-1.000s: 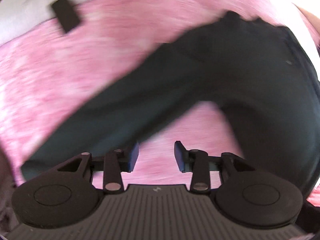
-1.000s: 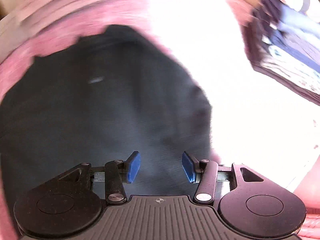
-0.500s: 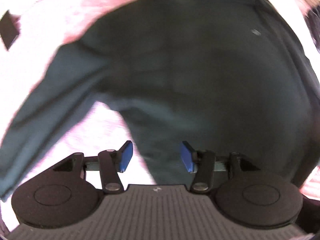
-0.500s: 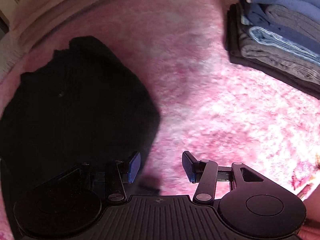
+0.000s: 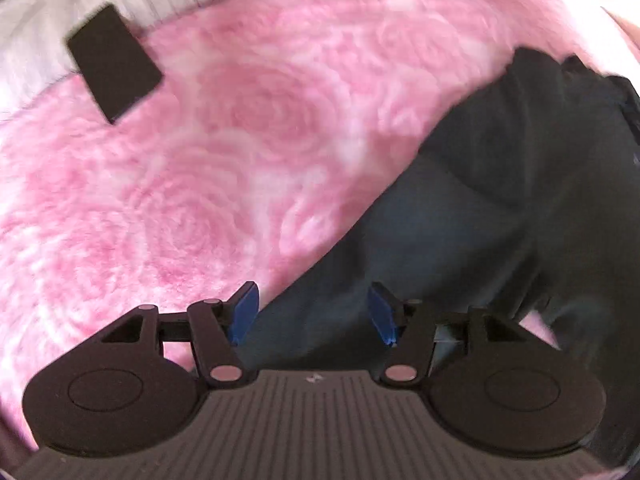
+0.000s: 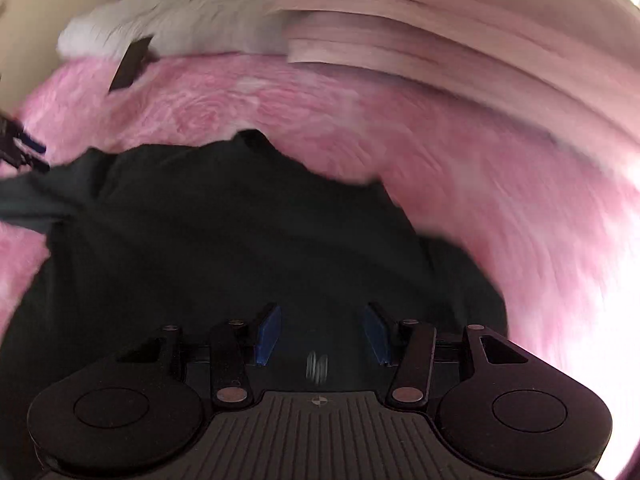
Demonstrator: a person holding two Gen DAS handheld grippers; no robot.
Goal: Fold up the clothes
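A dark green-black garment (image 5: 480, 220) lies spread on a fluffy pink blanket (image 5: 200, 180). In the left wrist view a long sleeve of it runs down between my left gripper's blue pads; my left gripper (image 5: 314, 312) is open, just above the sleeve's end. In the right wrist view the garment's body (image 6: 240, 240) fills the middle, and my right gripper (image 6: 320, 334) is open over it, holding nothing. The left gripper (image 6: 20, 148) shows at the far left edge, by the sleeve.
A flat black rectangular object (image 5: 114, 62) lies at the blanket's far left edge; it also shows in the right wrist view (image 6: 132, 62). White bedding (image 6: 180, 20) and pale striped fabric (image 6: 440, 52) lie beyond the blanket.
Both views have swung: the left gripper moved from over the garment's body back to its sleeve. The right gripper turned away from the stack of folded clothes and now sits over the garment.
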